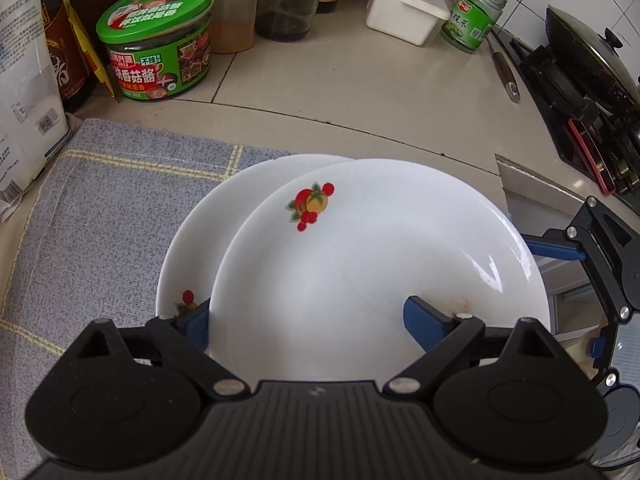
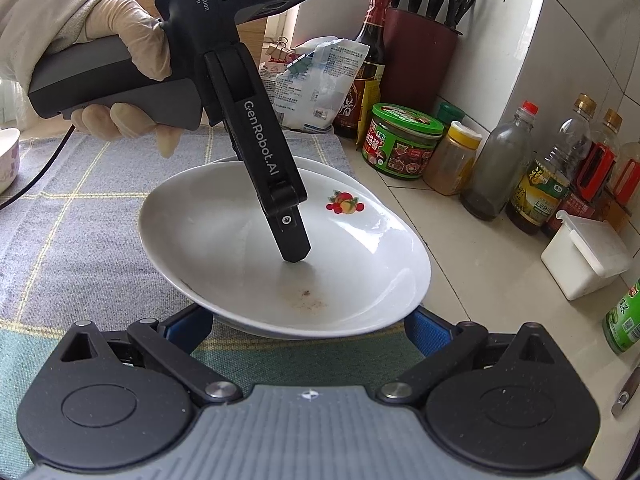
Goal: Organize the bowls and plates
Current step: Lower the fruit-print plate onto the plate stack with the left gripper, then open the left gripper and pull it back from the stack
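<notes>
- Upper plate [image 2: 340, 248] rests tilted on a lower plate [image 1: 188, 248], over the checked cloth [image 1: 100, 200] on the counter [image 1: 360, 92].
- Left tongs [image 1: 308, 320] clamp the upper plate's rim.
- Right tongs [image 2: 308, 326] are spread wide, grasping nothing.

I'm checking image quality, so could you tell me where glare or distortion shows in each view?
Left wrist: a bright glare streak on the top plate, and the counter edge bows from fisheye. Right wrist: softer sheen on the plate, wall tiles curve.
</notes>
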Demonstrator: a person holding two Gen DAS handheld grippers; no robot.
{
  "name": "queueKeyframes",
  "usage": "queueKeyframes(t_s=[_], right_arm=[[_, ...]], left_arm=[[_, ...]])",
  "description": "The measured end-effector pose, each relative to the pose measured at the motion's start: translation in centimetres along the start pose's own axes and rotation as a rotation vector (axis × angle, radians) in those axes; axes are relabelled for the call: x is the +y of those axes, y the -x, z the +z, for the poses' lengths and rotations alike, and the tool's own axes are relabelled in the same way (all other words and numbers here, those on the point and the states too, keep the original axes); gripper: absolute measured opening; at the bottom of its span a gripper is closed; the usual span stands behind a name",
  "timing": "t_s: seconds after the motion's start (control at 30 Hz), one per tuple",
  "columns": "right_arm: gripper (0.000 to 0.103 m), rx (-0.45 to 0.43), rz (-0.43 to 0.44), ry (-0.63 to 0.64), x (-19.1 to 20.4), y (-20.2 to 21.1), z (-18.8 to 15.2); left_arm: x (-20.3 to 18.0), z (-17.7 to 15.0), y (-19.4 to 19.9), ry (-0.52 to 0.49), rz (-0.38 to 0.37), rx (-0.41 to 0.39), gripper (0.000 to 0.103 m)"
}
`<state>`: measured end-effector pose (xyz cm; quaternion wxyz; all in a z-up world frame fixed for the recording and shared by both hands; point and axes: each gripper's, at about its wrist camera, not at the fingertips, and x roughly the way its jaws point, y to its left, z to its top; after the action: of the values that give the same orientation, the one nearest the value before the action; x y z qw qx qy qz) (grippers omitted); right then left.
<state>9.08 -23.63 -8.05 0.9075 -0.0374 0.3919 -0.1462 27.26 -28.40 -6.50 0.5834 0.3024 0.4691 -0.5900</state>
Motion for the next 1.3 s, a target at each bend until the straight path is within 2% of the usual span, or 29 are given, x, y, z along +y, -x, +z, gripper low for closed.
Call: queueKeyframes(t_s=[0.27, 1.0, 1.17, 1.3], right_arm=[[0.103, -0.003, 0.009, 0.017, 0.3, 0.1, 0.0], [0.103, -0.030, 0.015, 0.035, 0.5, 0.4, 0.2], [0.103, -0.022, 0.022, 0.032, 0.5, 0.2, 0.3], [0.103, -0.014, 0.039, 0.021, 0.5, 0.2, 0.3]], left_arm=[[-0.5, 0.1, 0.5, -0.045, 0.058, -0.009, 0.094], [-0.3, -0.9, 2.8, -0.028, 0.099, -0.065, 0.095], [0.2, -1.7, 3.6, -0.004, 0.133, -0.102, 0.095], [0.1, -2.6, 4.6, 0.012, 0.139, -0.170, 0.096]])
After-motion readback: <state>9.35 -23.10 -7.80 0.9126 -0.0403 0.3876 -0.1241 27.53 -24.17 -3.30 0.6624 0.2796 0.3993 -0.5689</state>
